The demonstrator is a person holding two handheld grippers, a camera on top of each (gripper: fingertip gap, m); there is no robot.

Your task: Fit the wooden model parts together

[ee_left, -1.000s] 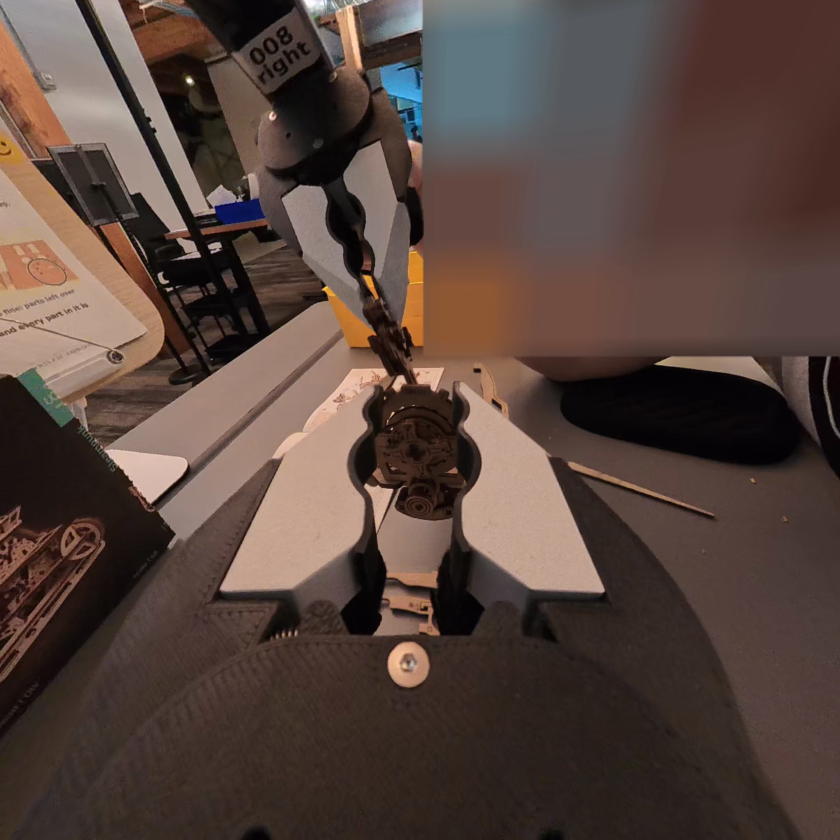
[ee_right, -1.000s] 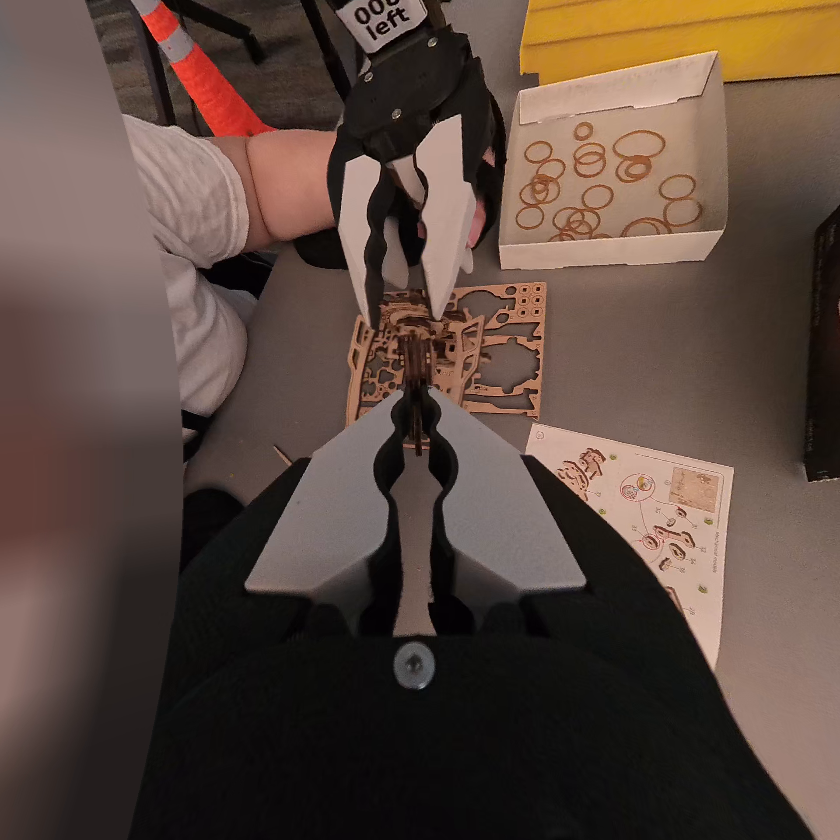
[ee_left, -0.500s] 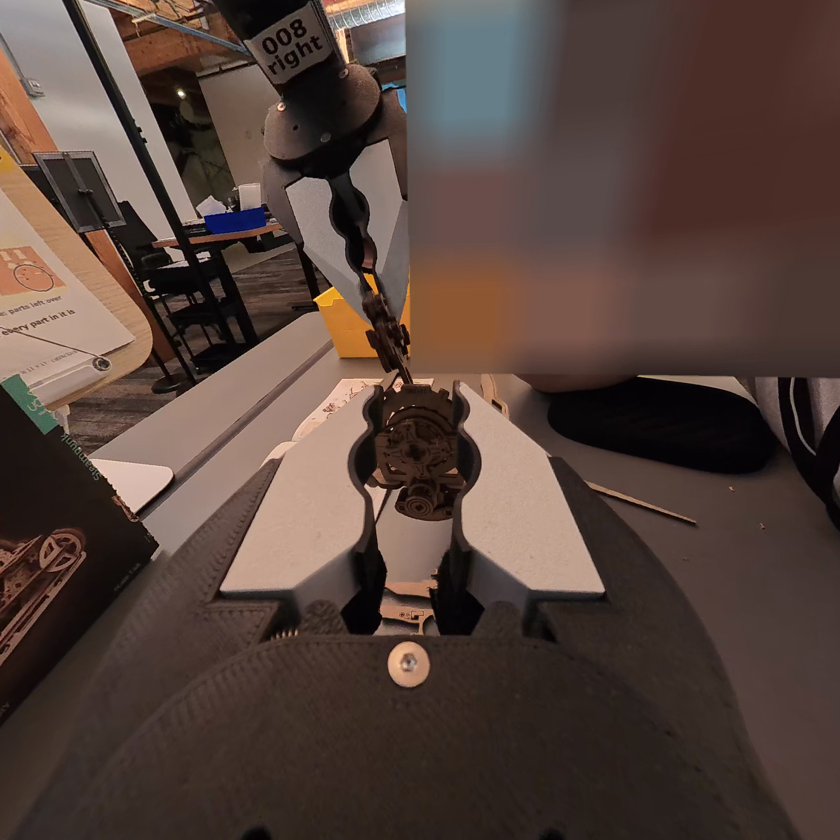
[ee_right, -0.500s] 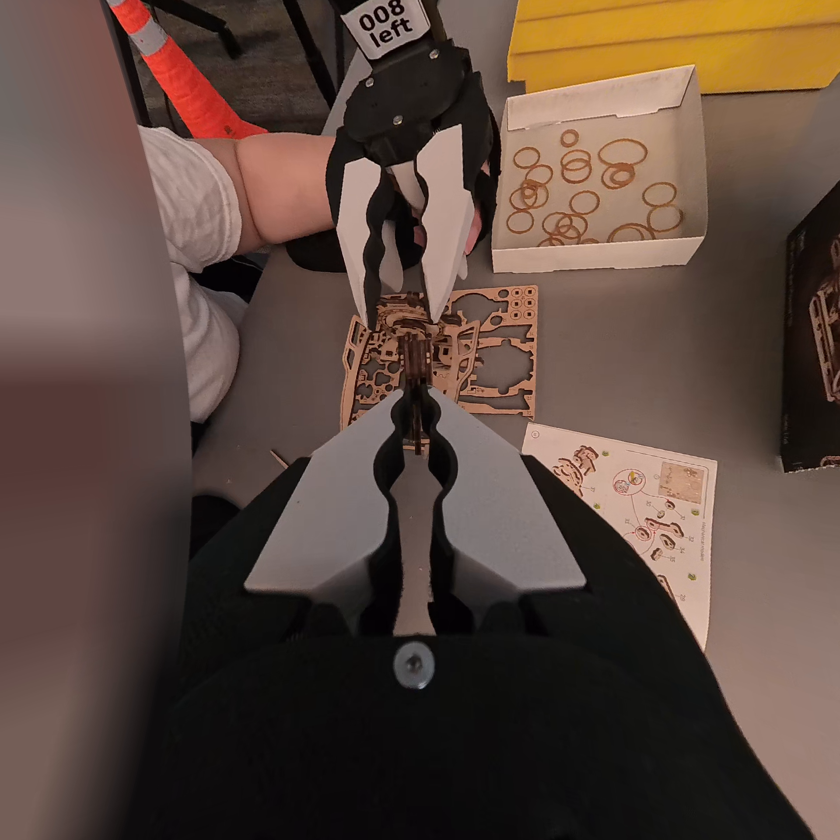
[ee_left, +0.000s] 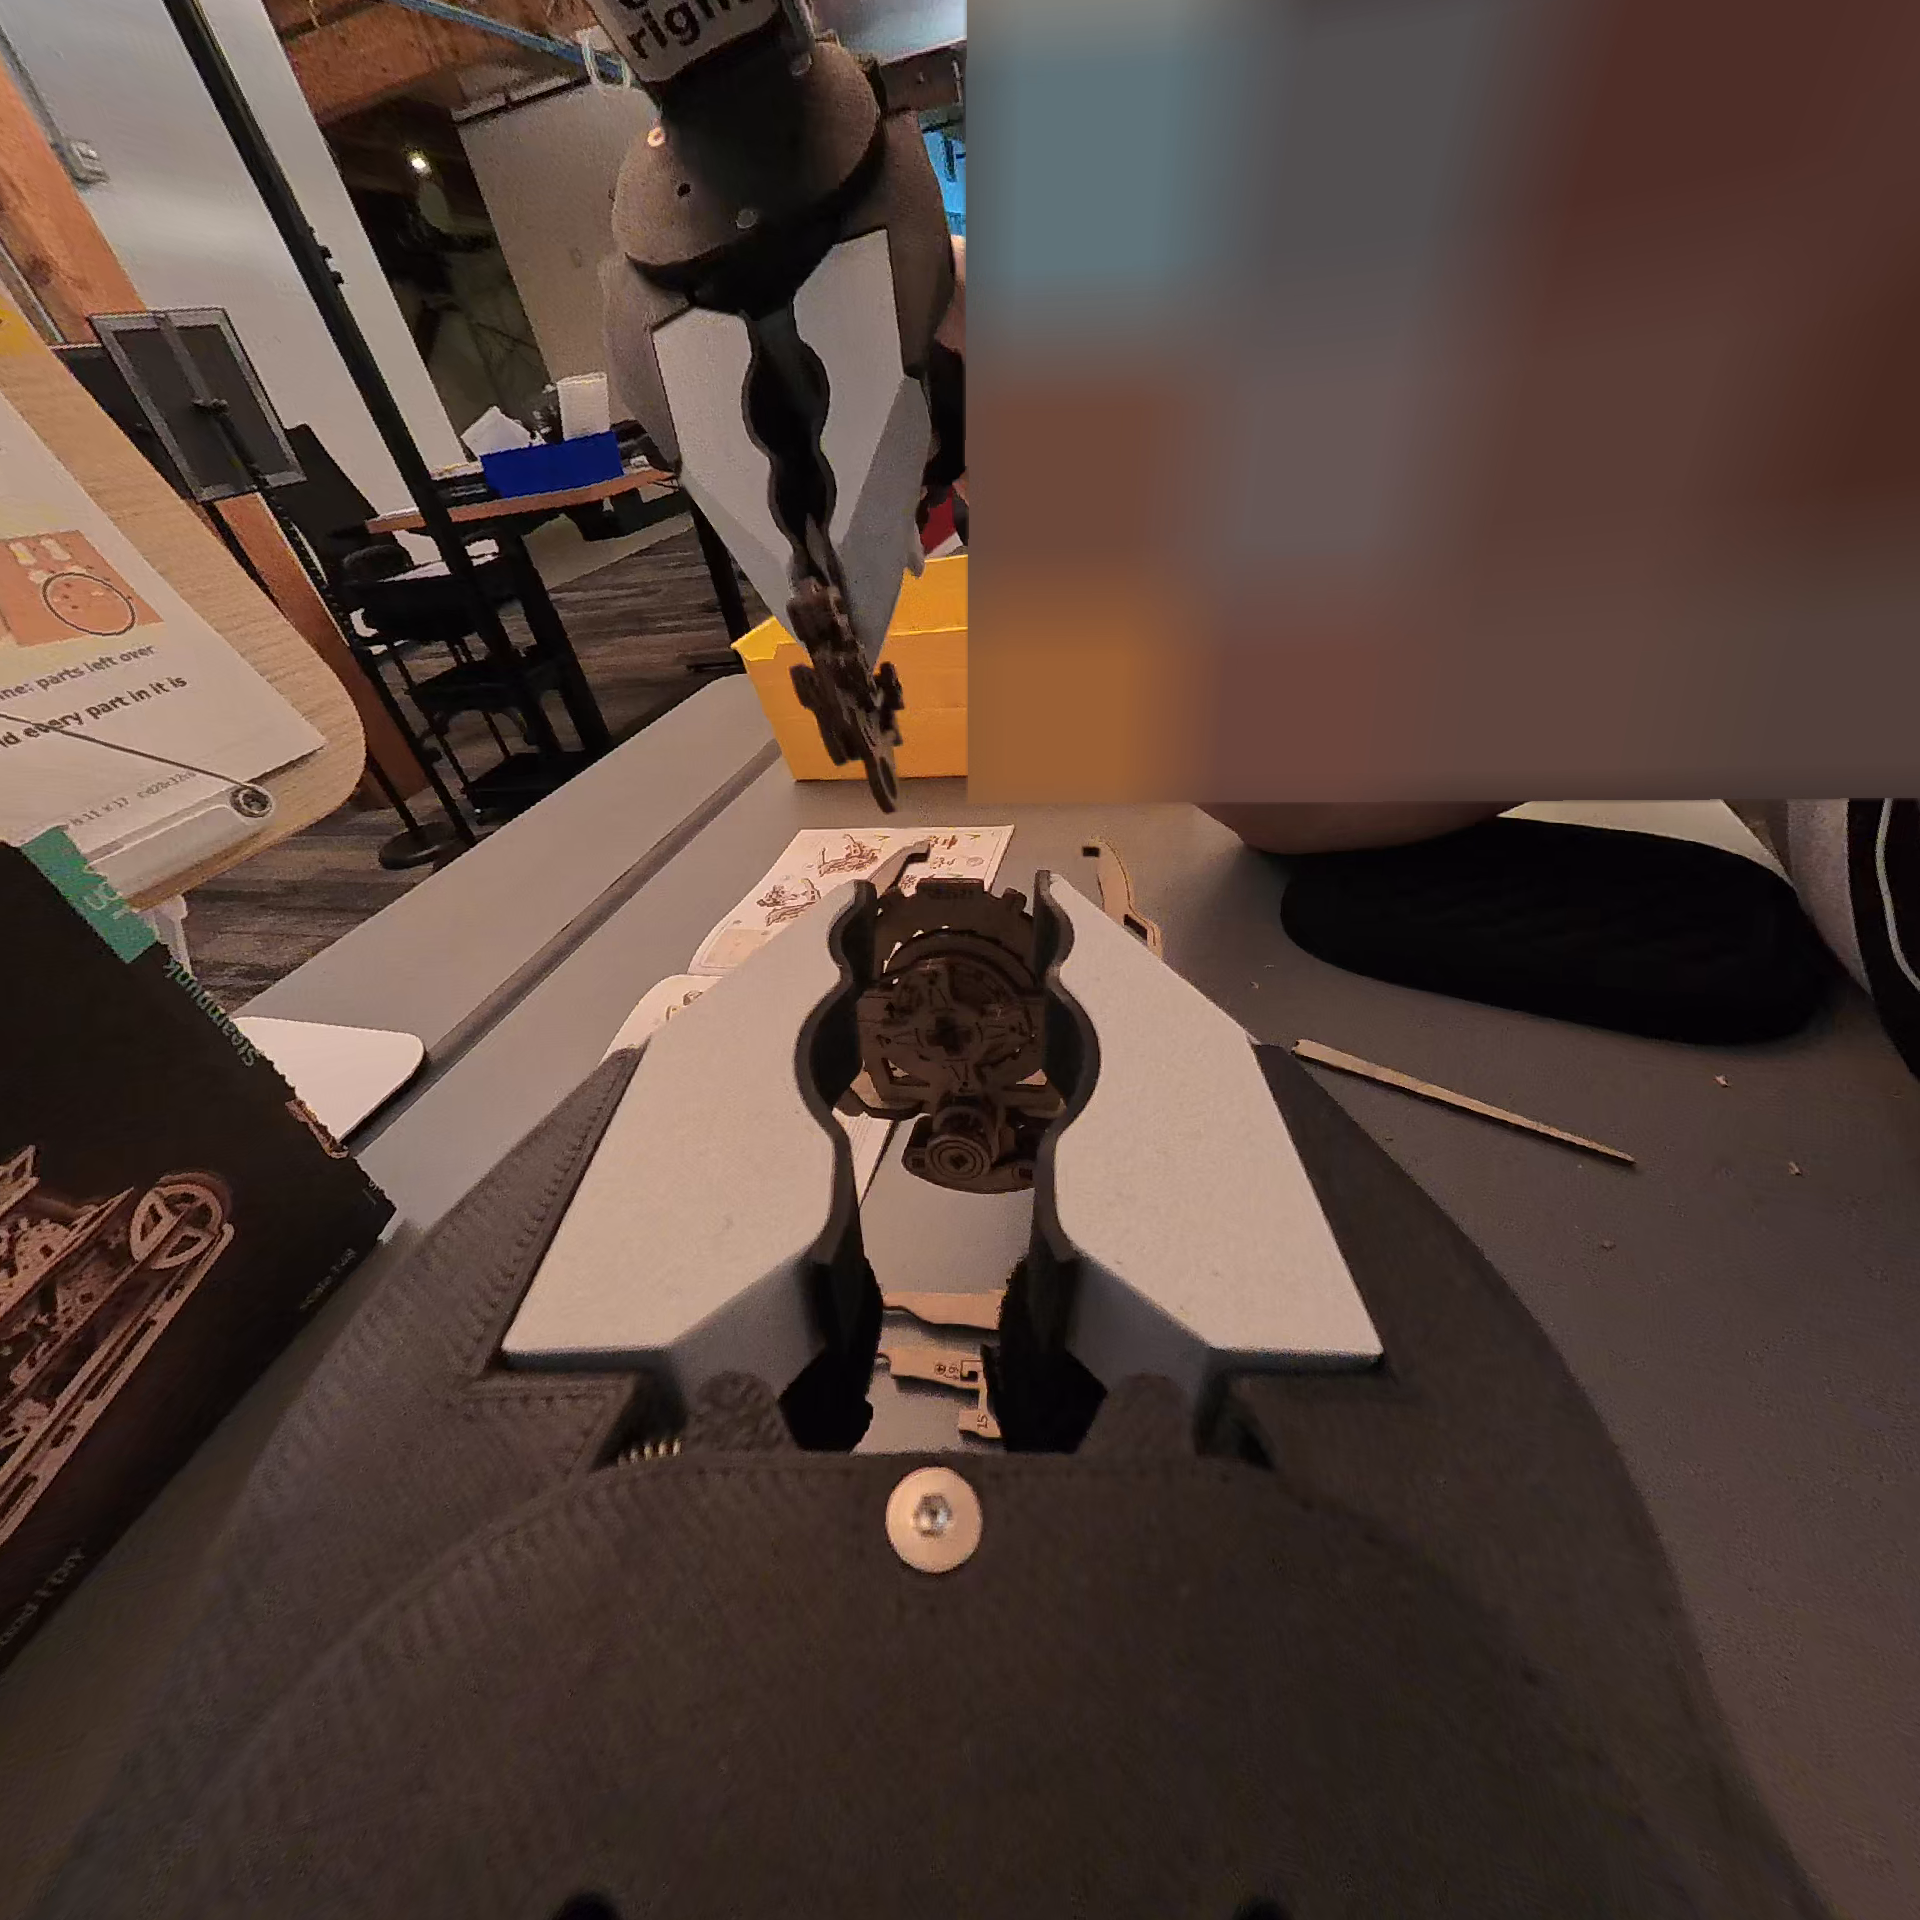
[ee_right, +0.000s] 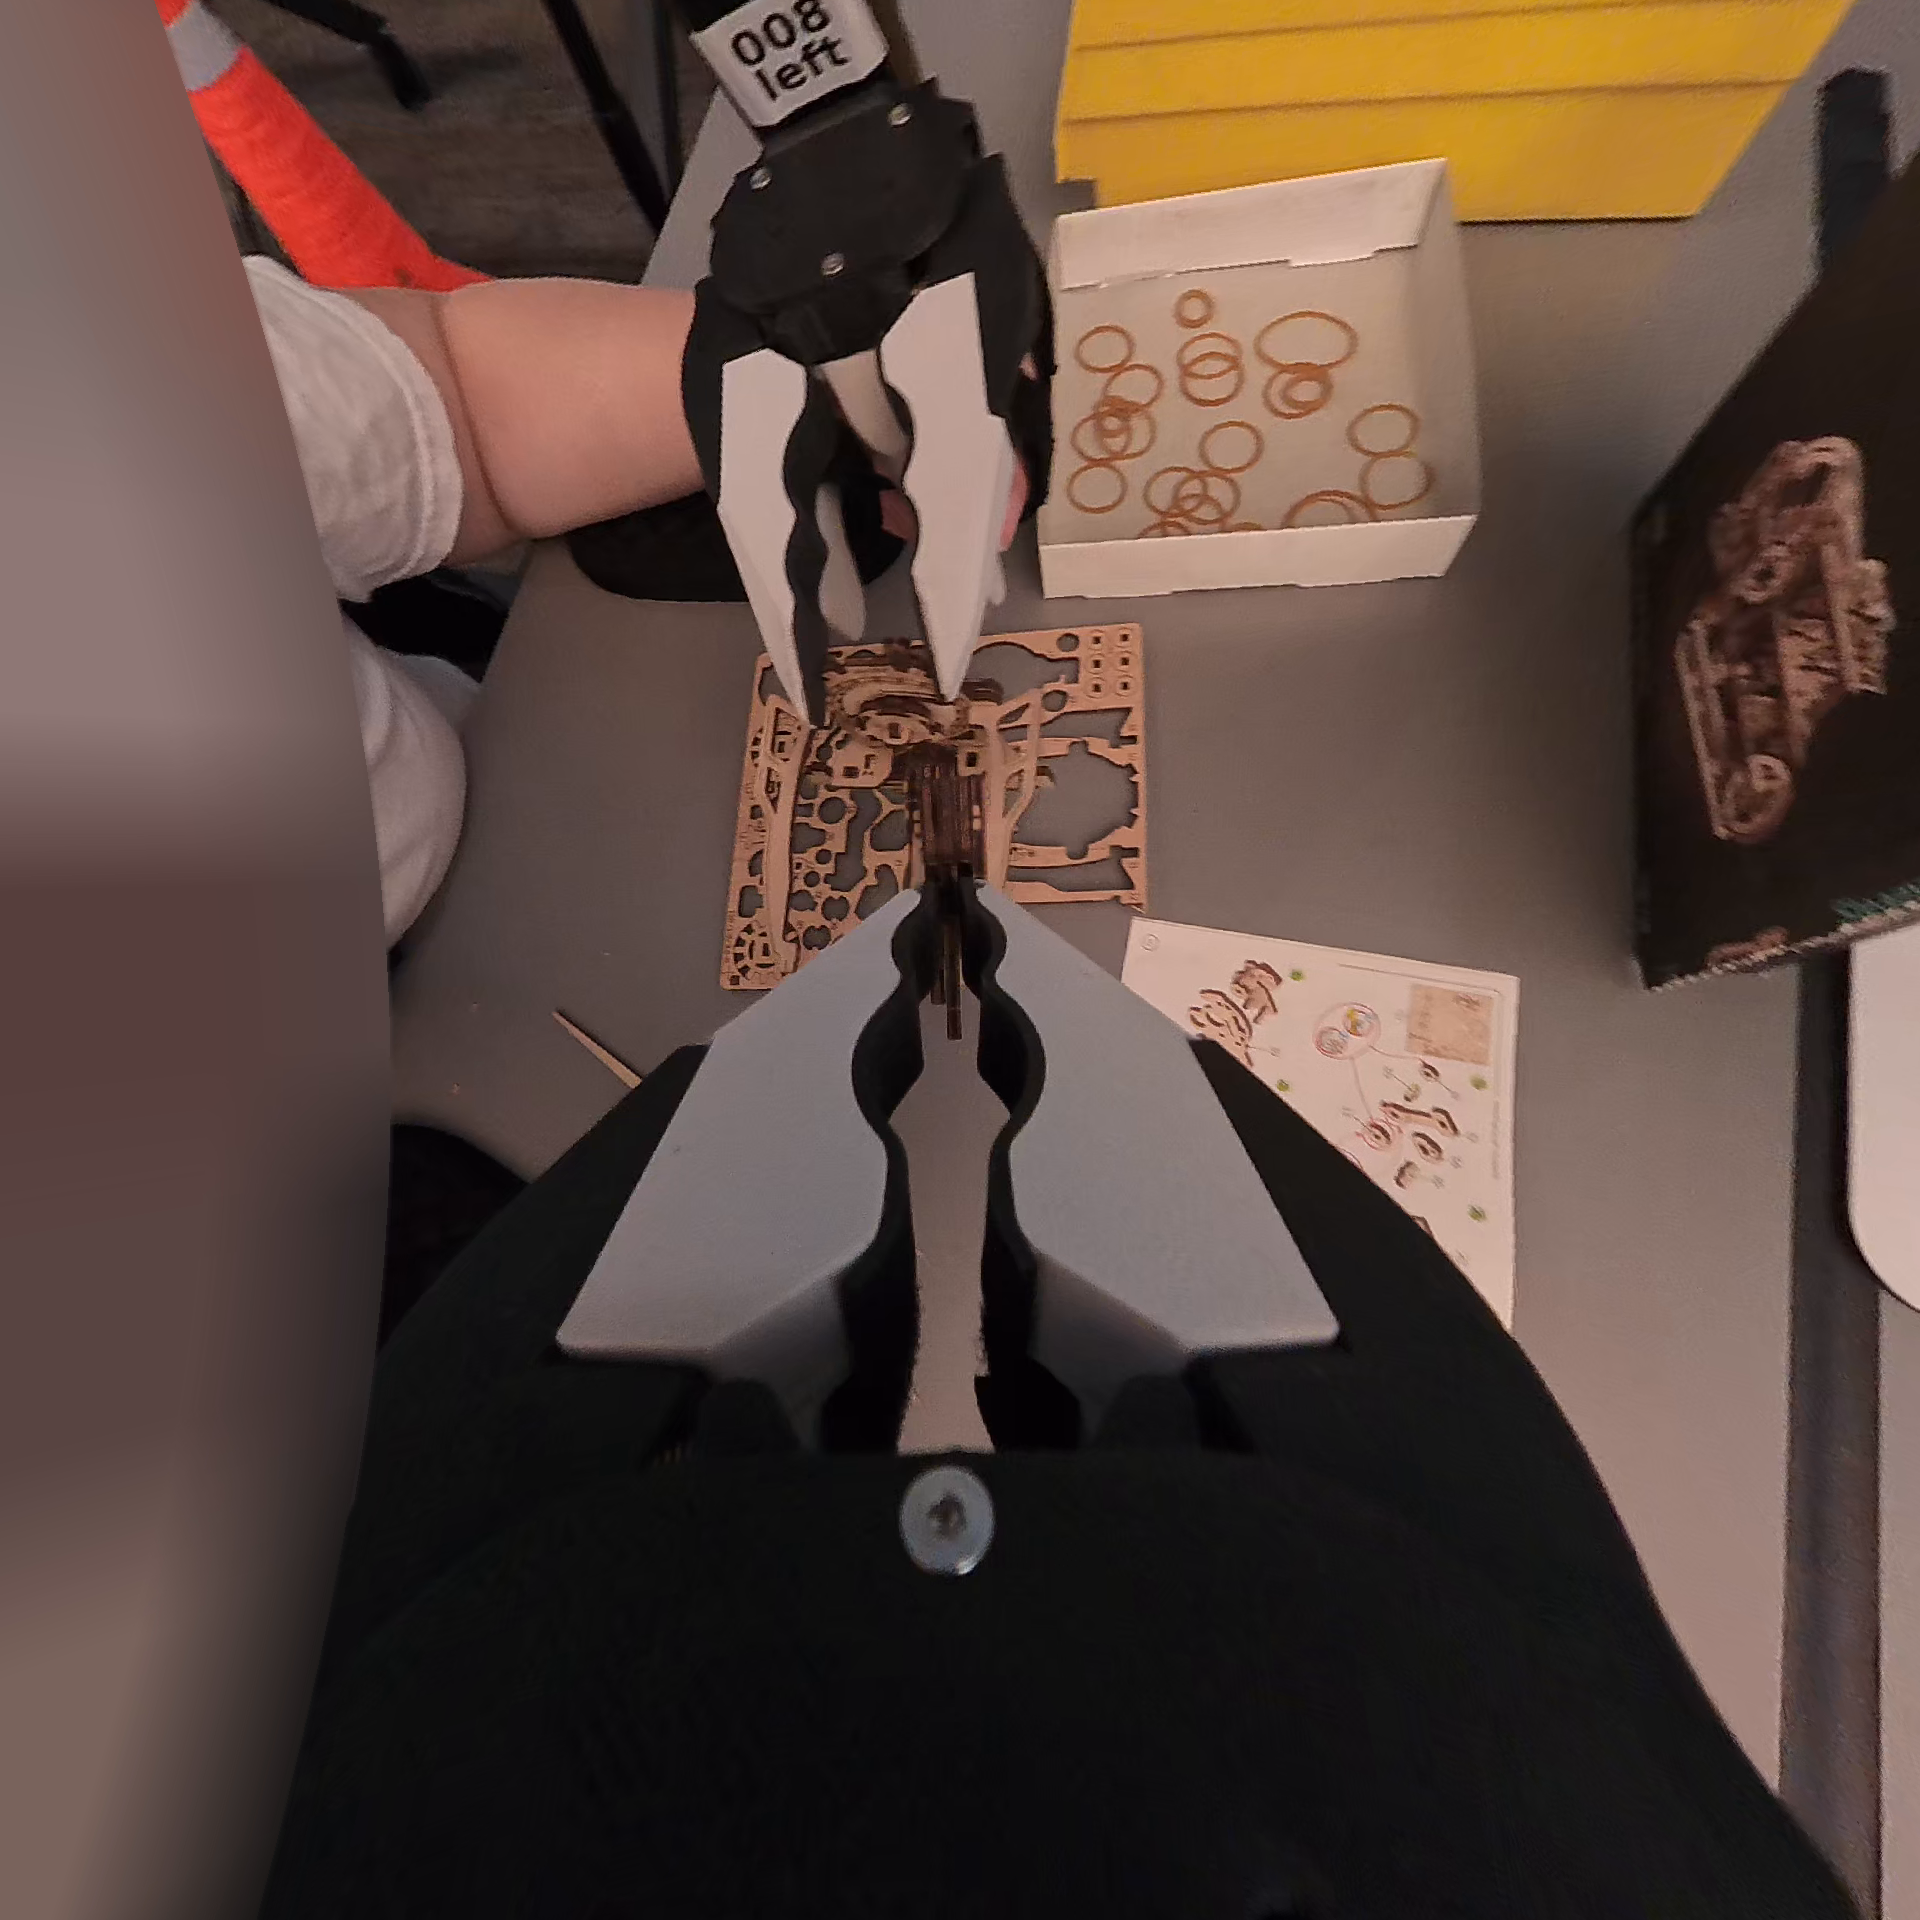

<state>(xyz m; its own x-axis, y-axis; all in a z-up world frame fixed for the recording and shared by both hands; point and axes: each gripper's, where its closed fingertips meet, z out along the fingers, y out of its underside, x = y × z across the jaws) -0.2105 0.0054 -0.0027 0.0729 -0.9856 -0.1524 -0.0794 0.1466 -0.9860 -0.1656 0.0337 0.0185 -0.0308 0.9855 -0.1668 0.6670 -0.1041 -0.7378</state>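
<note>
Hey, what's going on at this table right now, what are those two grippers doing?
A person is putting a wooden model kit together with two handheld grippers. The left gripper is shut on a round geared wooden assembly, held above the grey table. The right gripper pinches a thin, flat wooden part and holds it just above the assembly; the two are not joined yet. On the table lie a punched-out parts sheet, an instruction leaflet and a white box of rubber bands.
</note>
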